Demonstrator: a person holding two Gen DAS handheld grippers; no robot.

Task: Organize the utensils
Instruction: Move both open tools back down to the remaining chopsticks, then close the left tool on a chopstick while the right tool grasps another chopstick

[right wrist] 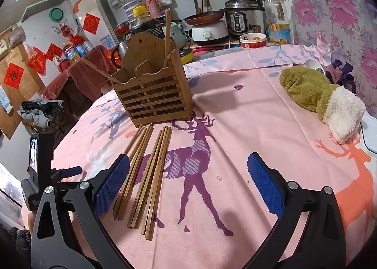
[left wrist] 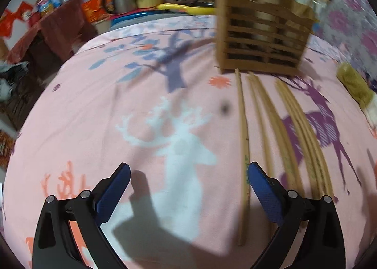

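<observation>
**Barely begun: most chopsticks still on the cloth**

Both my jaws stand wide apart and hold nothing. My left gripper [left wrist: 188,183] hovers over the cloth [left wrist: 94,109] with one loose chopstick [left wrist: 242,142] just inside its right finger. My right gripper [right wrist: 188,174] has the chopsticks [right wrist: 146,170] lying by its left finger, in a row running away from me. Beyond them stands the holder [right wrist: 153,90], with what look like two sticks already in it. I judge nearly everything remains to be loaded.
</observation>
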